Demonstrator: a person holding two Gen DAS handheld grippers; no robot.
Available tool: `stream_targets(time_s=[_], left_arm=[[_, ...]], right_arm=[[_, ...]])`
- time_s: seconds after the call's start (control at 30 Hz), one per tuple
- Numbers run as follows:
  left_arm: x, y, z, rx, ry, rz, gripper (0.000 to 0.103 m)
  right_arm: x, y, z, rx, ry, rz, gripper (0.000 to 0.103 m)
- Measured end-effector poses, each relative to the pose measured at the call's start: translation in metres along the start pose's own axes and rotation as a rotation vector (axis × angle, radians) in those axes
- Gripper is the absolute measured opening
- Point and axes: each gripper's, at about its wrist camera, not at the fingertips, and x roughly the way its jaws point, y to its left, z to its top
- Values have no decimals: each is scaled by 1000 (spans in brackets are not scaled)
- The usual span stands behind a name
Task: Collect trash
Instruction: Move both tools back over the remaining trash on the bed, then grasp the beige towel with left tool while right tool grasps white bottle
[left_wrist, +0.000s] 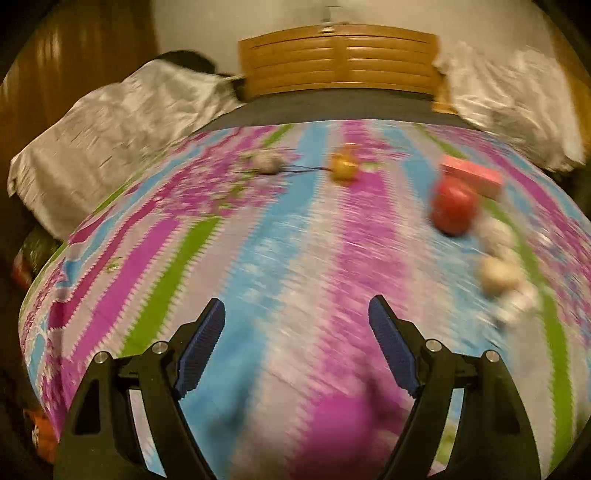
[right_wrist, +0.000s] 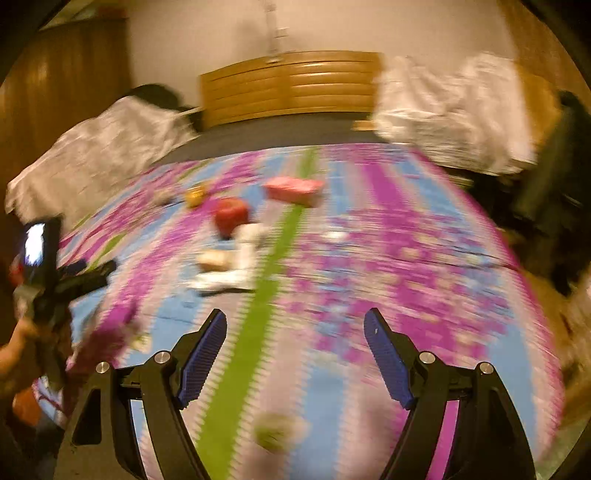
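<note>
Both views are smeared by blur and look across a bed under a striped bedspread (left_wrist: 295, 236) of purple, blue, green and grey, with a slatted wooden headboard (left_wrist: 340, 62) at the far end and a crumpled white pillow (left_wrist: 110, 136) at each far corner. The left hand-held gripper (left_wrist: 297, 343) hangs above the near part of the spread with its blue ribbed pads spread wide and nothing between them; the right hand-held gripper (right_wrist: 295, 354) stands just the same, wide apart and empty, over a green stripe. The litter lies out on the bedspread, well apart from both. Farthest back are a small grey lump (left_wrist: 267, 162) and a small yellow-orange object (left_wrist: 343, 166), near each other. To their right a flat pink rectangular box (right_wrist: 295, 190) lies just behind a round red object (right_wrist: 231, 214). Nearer than these is a loose cluster of crumpled white scraps (right_wrist: 236, 258) with a pale beige piece (right_wrist: 214, 260) beside them. A blurred pale-green wad (right_wrist: 275, 430) lies low in the right wrist view, close under that gripper. What each piece is cannot be told through the blur.
</note>
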Motion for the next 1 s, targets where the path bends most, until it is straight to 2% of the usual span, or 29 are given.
stream_targets(time_s=[0.13, 0.23, 0.33, 0.5, 0.63, 0.7, 0.8, 1.0], left_arm=[[48, 46, 40, -79, 32, 29, 77], [85, 64, 74, -111, 38, 29, 77], [119, 73, 102, -107, 38, -6, 82], [169, 71, 137, -42, 27, -7, 86], [202, 69, 157, -30, 19, 31, 86], [216, 71, 168, -32, 7, 36, 90], [240, 70, 183, -43, 9, 34, 91], [275, 67, 191, -31, 40, 3, 91]], right_arm=[[57, 40, 24, -15, 28, 107, 78], [95, 57, 39, 5, 65, 138, 78], [134, 69, 53, 11, 106, 102, 80], [182, 77, 62, 14, 161, 67, 80], [182, 64, 61, 31, 139, 90, 81], [175, 55, 58, 45, 135, 96, 83], [166, 48, 54, 59, 120, 87, 84], [184, 68, 68, -5, 121, 26, 84]])
